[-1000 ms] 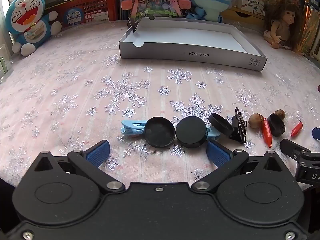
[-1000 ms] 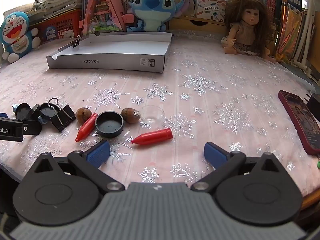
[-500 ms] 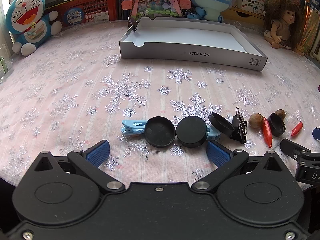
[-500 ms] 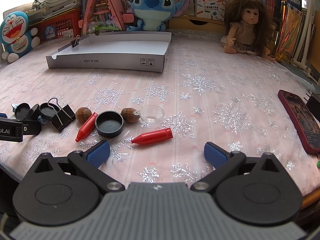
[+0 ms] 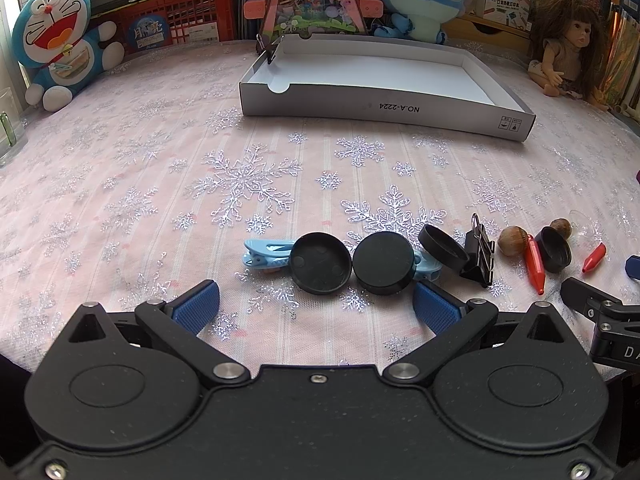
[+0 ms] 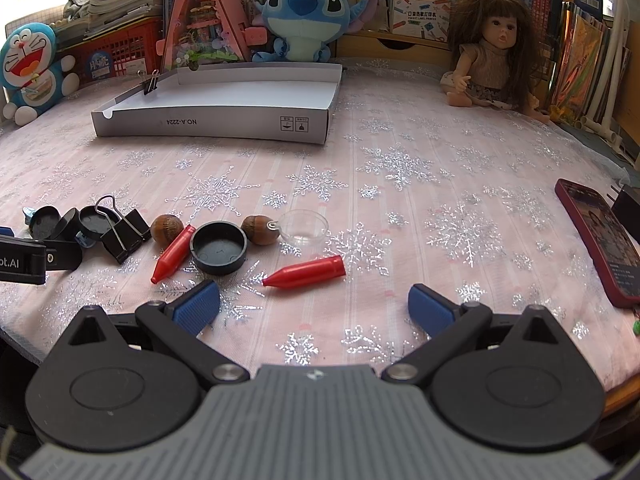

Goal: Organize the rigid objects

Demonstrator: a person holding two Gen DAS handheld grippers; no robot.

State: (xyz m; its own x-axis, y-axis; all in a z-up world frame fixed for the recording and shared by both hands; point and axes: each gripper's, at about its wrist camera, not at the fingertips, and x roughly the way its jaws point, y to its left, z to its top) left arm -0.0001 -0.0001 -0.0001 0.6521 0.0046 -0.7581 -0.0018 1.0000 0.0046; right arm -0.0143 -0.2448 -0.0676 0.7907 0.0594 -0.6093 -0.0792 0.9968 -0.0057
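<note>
My left gripper [image 5: 316, 306] is open, low over the pink cloth, just short of two black round lids [image 5: 321, 263] [image 5: 383, 262] that lie on two light-blue clips [image 5: 264, 254]. A third black lid [image 5: 442, 247] and a black binder clip [image 5: 478, 254] sit to their right. My right gripper [image 6: 314, 304] is open, holding nothing, near a red cone [image 6: 306, 273]. Ahead of it lie a black lid [image 6: 218, 247], another red cone [image 6: 173, 254], two acorns [image 6: 167, 229] [image 6: 259, 229] and a clear dish [image 6: 304, 227]. The white shallow box [image 5: 380, 84] stands farther back, with only a clip on its rim.
A red phone [image 6: 600, 236] lies at the right edge of the table. Plush toys [image 5: 60, 44] [image 6: 302, 16], a doll [image 6: 492, 52], a red crate [image 5: 180, 20] and books line the back. Open cloth lies between the small items and the box.
</note>
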